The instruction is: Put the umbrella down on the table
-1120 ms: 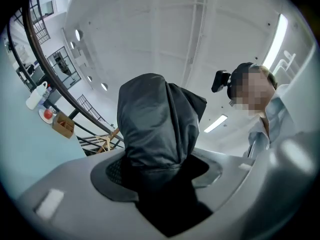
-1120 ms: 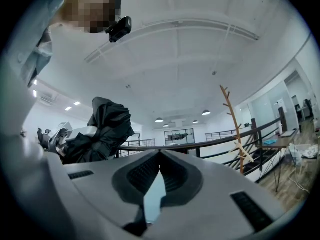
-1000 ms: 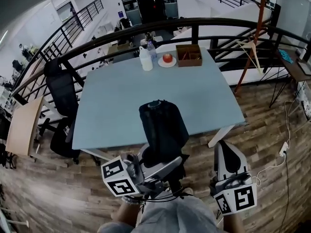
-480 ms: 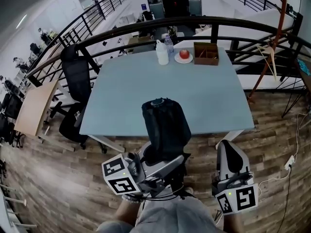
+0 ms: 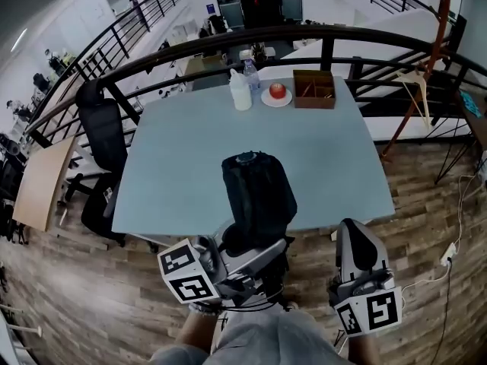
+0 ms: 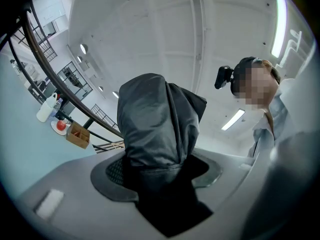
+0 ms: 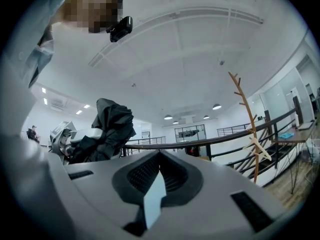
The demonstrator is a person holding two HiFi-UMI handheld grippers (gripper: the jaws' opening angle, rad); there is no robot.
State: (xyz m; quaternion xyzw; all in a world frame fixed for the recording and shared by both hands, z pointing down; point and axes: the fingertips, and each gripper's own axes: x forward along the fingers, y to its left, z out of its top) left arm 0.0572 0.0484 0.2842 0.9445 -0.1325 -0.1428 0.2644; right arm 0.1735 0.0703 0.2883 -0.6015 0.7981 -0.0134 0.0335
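A jug (image 5: 240, 93), bottle (image 5: 250, 72), apple (image 5: 278, 90) and wooden box (image 5: 314, 88) line the worktop's (image 5: 183, 166) far edge, with a black chair (image 5: 103, 139) at its left. The left hand-held gripper (image 5: 247, 255) clamps the folded black umbrella (image 5: 257, 192), upright above the worktop's near edge. The right hand-held gripper (image 5: 356, 242) is pinched together, empty, off the edge.
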